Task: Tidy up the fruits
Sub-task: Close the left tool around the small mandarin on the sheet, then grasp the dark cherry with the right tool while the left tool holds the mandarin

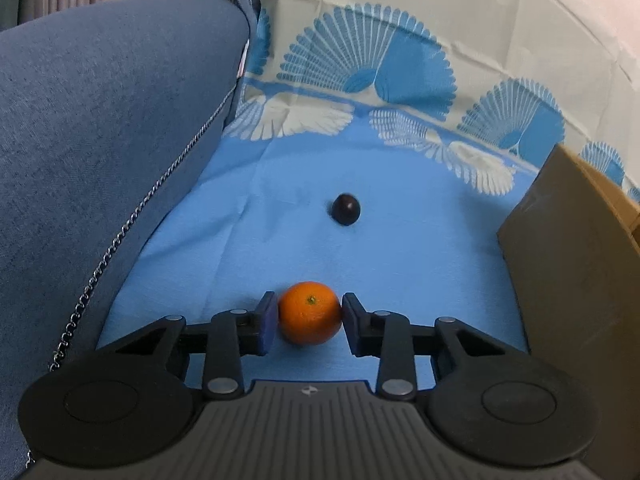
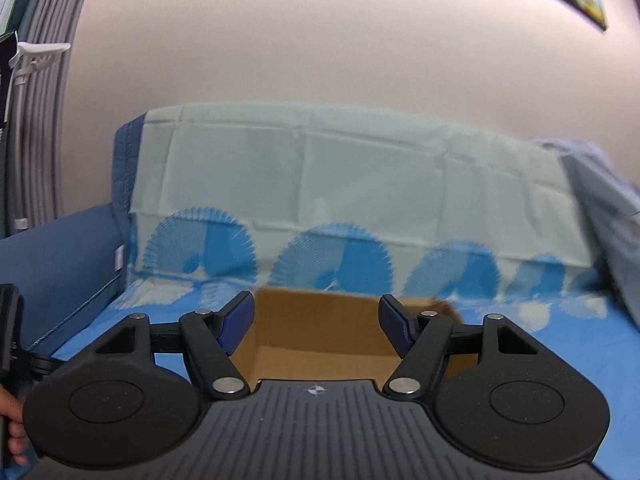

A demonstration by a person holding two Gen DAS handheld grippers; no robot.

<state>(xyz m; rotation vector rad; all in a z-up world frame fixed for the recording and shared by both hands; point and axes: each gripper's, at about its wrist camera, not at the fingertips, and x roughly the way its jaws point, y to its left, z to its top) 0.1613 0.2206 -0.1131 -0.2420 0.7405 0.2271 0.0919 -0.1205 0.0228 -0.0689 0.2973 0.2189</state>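
Observation:
In the left wrist view an orange mandarin (image 1: 309, 313) rests on the blue cloth (image 1: 420, 264). My left gripper (image 1: 309, 316) is shut on it, both blue pads touching its sides. A small dark plum (image 1: 346, 209) lies farther ahead on the cloth, apart from the gripper. In the right wrist view my right gripper (image 2: 317, 322) is open and empty, held above an open cardboard box (image 2: 320, 344). The box's inside shows bare cardboard between the fingers.
A blue sofa armrest (image 1: 100, 140) with a metal chain (image 1: 120, 240) rises at the left. The cardboard box wall (image 1: 572, 280) stands at the right of the cloth. The patterned cloth drapes up the sofa back (image 2: 340, 184). A hand (image 2: 12, 432) shows at the lower left.

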